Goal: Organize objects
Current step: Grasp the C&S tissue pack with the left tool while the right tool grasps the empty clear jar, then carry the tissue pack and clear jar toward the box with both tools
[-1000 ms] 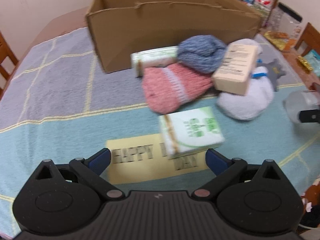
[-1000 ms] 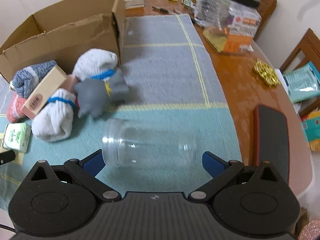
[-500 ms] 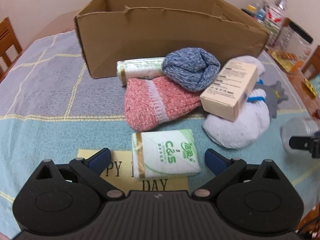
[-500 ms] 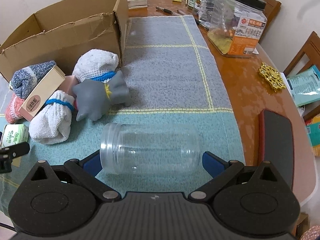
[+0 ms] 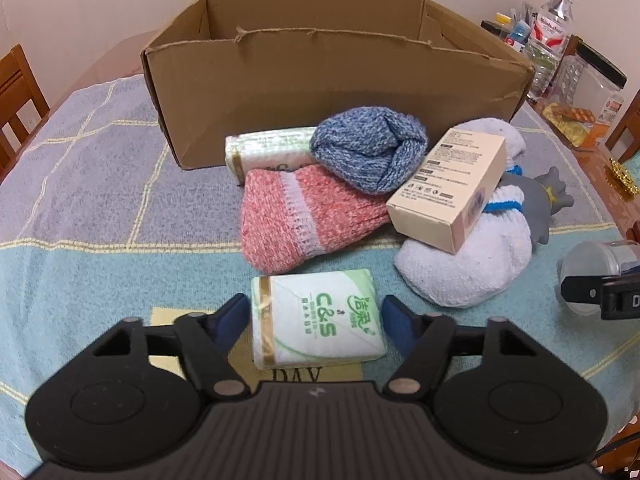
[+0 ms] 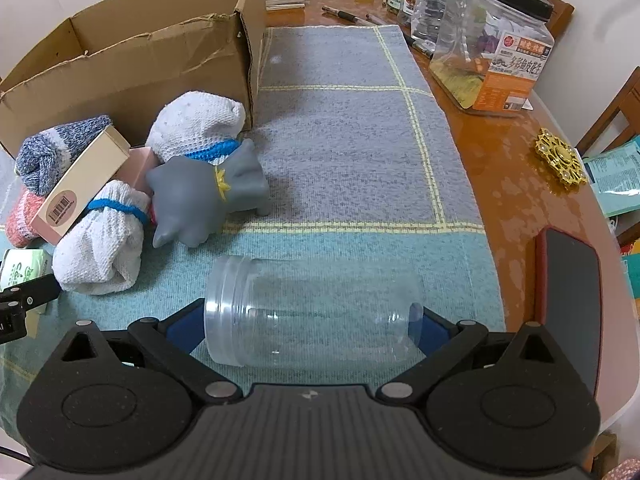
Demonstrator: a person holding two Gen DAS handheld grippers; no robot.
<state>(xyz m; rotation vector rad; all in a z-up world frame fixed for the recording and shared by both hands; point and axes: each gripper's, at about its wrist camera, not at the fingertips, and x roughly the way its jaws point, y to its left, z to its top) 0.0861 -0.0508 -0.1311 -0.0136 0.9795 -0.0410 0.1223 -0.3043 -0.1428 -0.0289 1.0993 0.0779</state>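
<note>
Left claw (image 5: 314, 320) open wide, straddling tissue pack (image 5: 316, 322), pads just off both edges, nothing gripped. Right claw (image 6: 310, 326) also open, pads at both ends of clear jar (image 6: 312, 316) lying on its side; contact unclear, I read no firm grip. Cardboard box (image 5: 320, 68) behind sock pile, open top. Risks: jar held end-to-end on slick plastic may pop out or roll; soft pack may buckle under squeeze and slide on cloth.
</note>
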